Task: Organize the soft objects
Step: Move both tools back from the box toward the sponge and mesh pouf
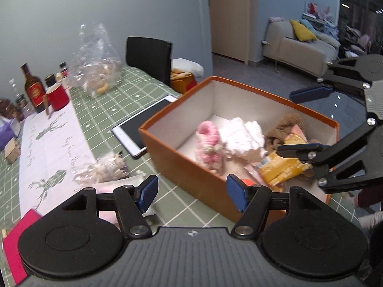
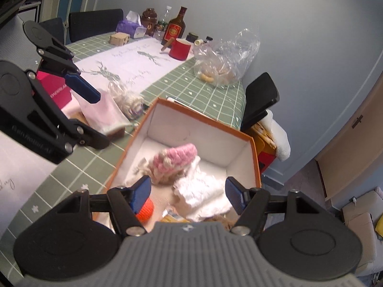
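One orange box (image 2: 253, 157) sits ahead of the right jaws. Inside it: one pink knitted piece (image 2: 176, 159), one white fluffy piece (image 2: 203, 191) between the jaws, one orange ball (image 2: 146, 211) by the left pad, one brown plush item (image 1: 287, 125) and one yellow packet (image 1: 280, 167). Beyond the left jaws: two clear plastic bags (image 1: 98, 57), one red mug (image 1: 57, 98), one dark bottle (image 1: 33, 89), one tablet (image 1: 141, 125) and one black chair (image 1: 148, 58).

Soft items (image 1: 229, 141) fill orange box (image 1: 191, 174), perhaps 5.
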